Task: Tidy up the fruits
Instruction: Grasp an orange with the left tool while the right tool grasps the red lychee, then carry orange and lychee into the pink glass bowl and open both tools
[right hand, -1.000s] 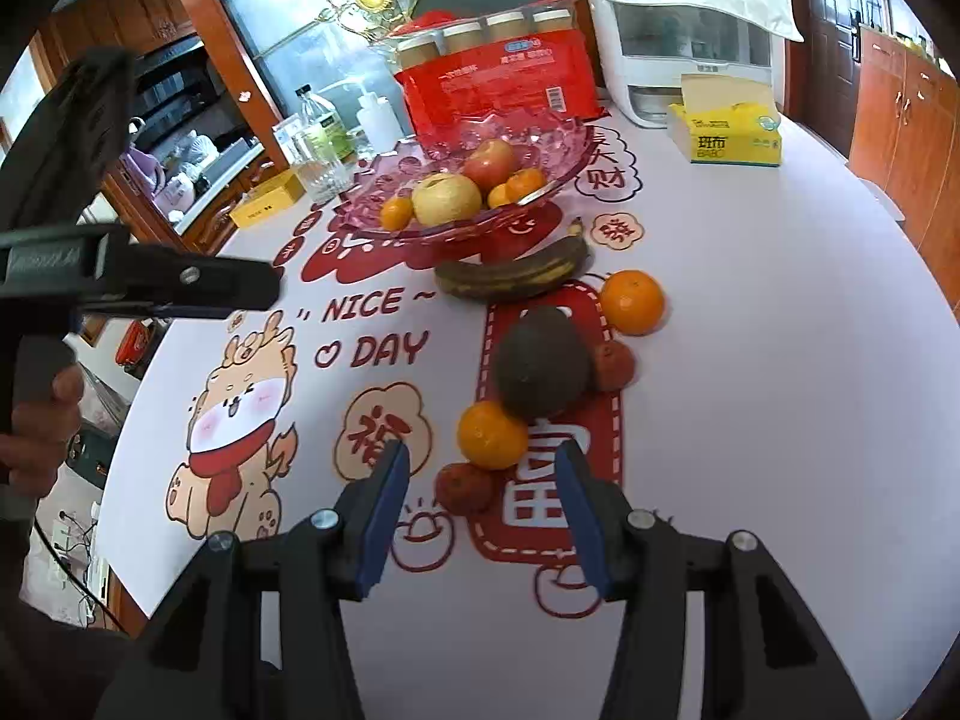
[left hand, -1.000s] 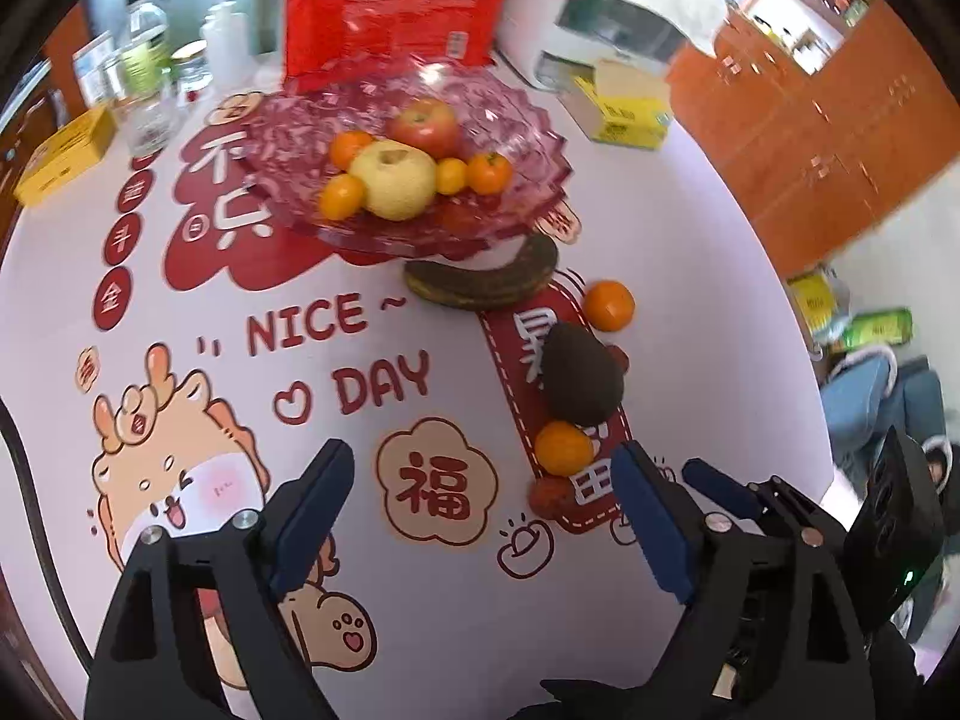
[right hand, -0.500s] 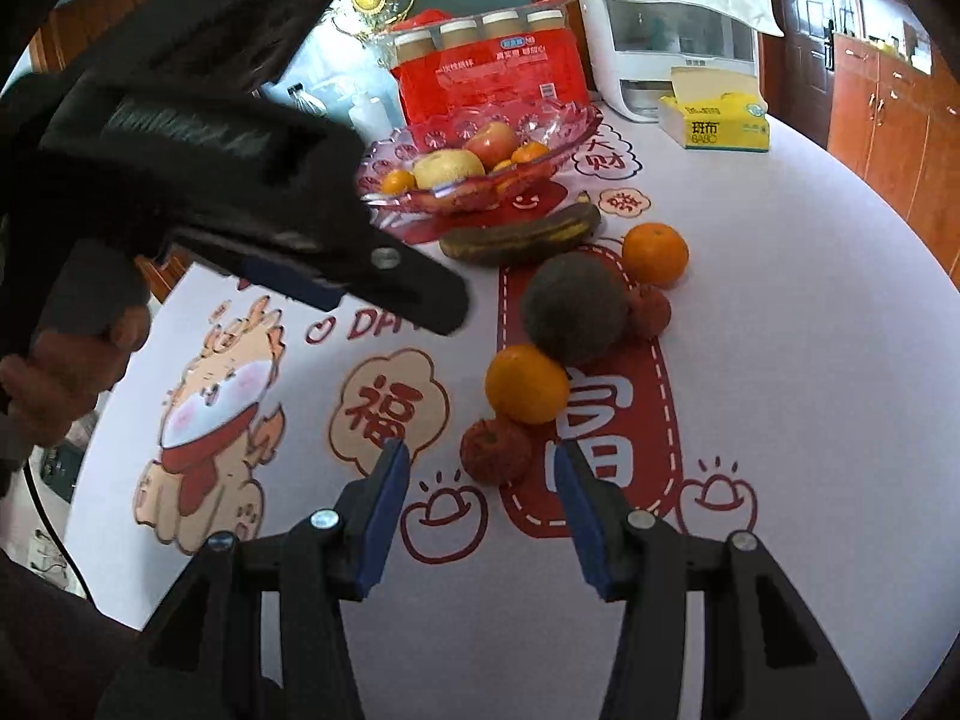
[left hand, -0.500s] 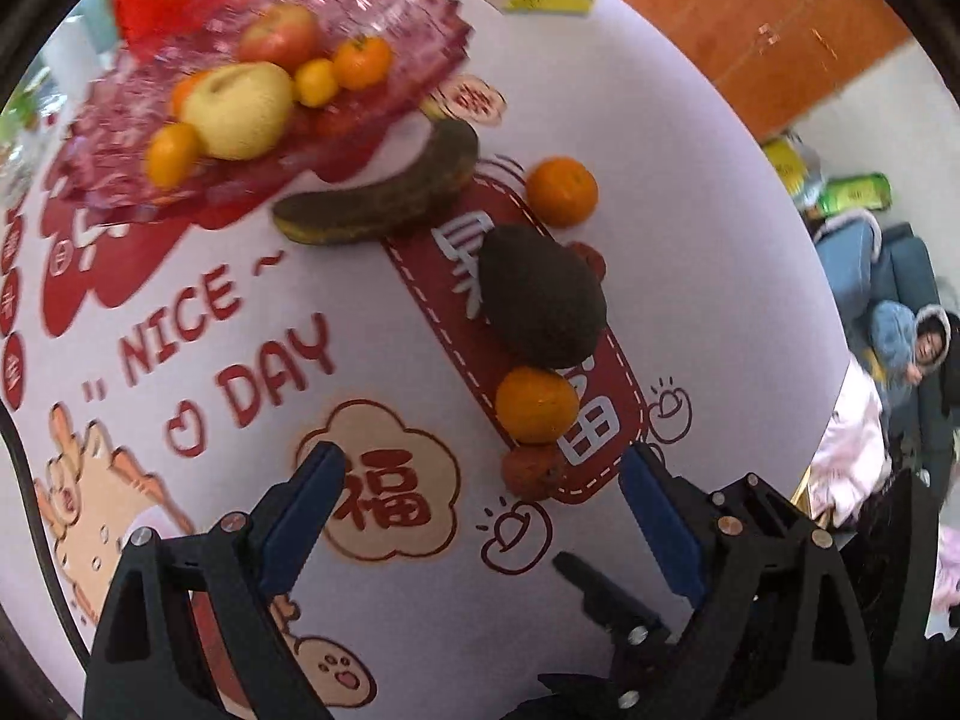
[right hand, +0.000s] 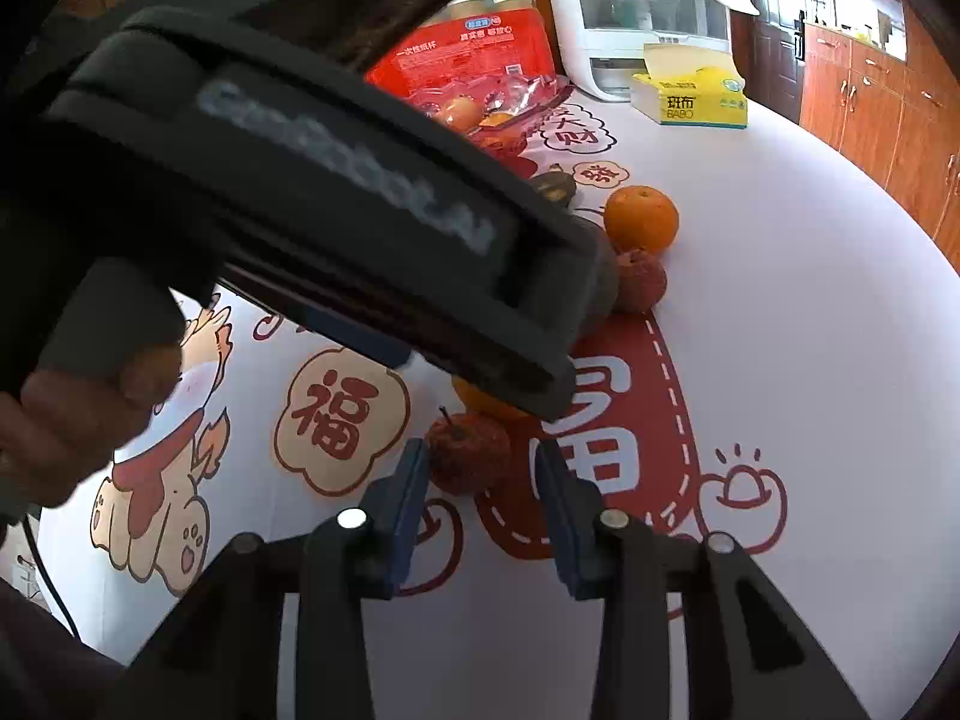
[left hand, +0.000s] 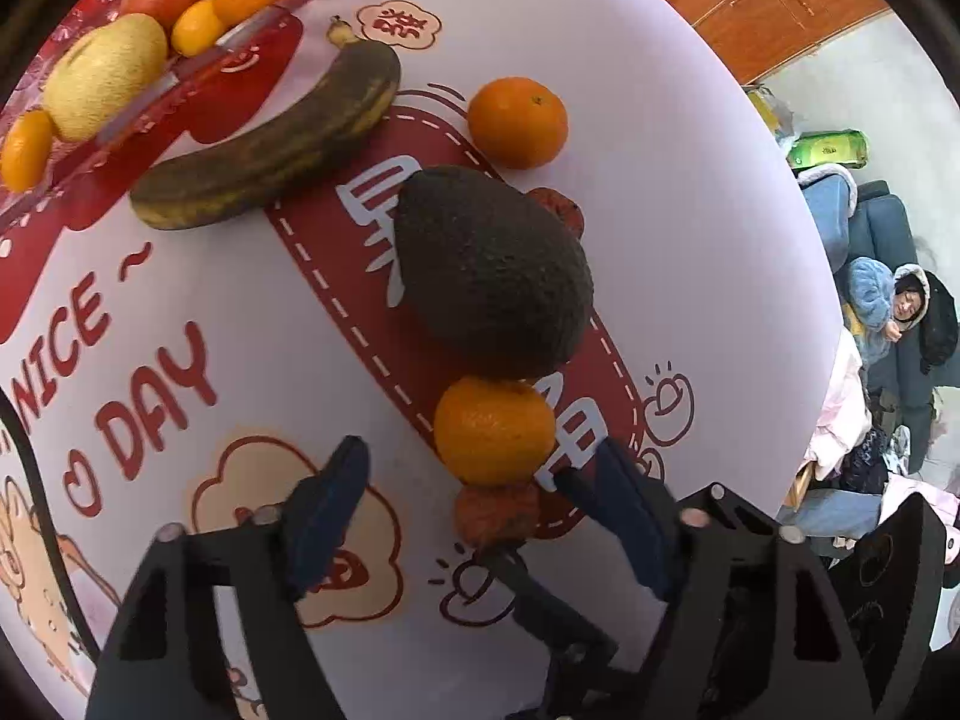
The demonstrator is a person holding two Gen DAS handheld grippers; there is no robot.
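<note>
In the left wrist view a dark avocado, an orange below it and a small wrinkled red fruit lie in a line on the tablecloth. My left gripper is open, its jaws on either side of the orange and the red fruit. A blackened banana, another orange and a second red fruit lie further off. The pink fruit bowl holds an apple, a pear and several small oranges. My right gripper is open just short of the small red fruit.
The left gripper's body crosses the right wrist view and hides most fruit. A yellow tissue box, a white appliance and a red pack stand at the back. The table edge runs along the right.
My left gripper has moved forward and down over the row of fruit; the orange and red fruit now lie between its jaws. My right gripper has come closer to the small red fruit.
</note>
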